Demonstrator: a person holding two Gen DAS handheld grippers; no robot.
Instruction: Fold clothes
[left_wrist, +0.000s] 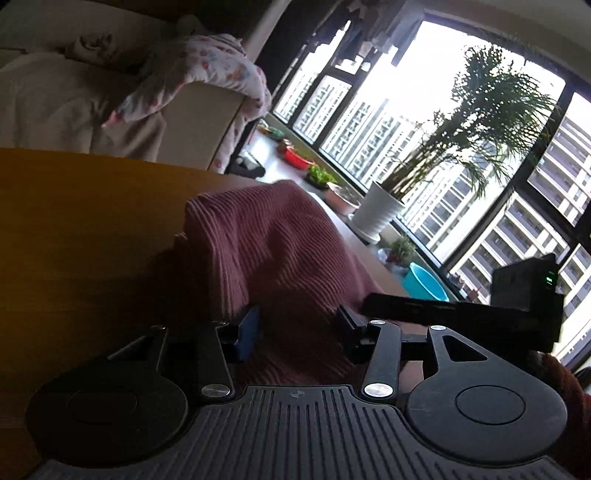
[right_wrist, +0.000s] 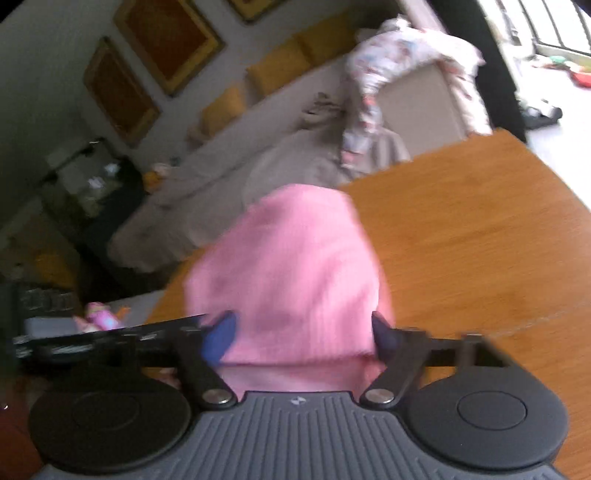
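The pink garment (right_wrist: 291, 280) ran toward twelve o'clock across the table (right_wrist: 480, 229), bunched between both tools: left tool (left_wrist: 295, 328) and right tool (right_wrist: 303, 332), fingers apart, grip unclear.

Left claw (left_wrist: 297, 328): your black linkage arms carry silver rivets, with a blue pad on one finger.
Right claw (right_wrist: 304, 334): black arms too, blue pads (right_wrist: 219, 338) on both fingers.
Housing: your grey ribbed plate sits between two round black discs.

A pink ribbed garment (right_wrist: 288, 280) lies bunched in a humped, creased heap on the wooden table (right_wrist: 480, 229).
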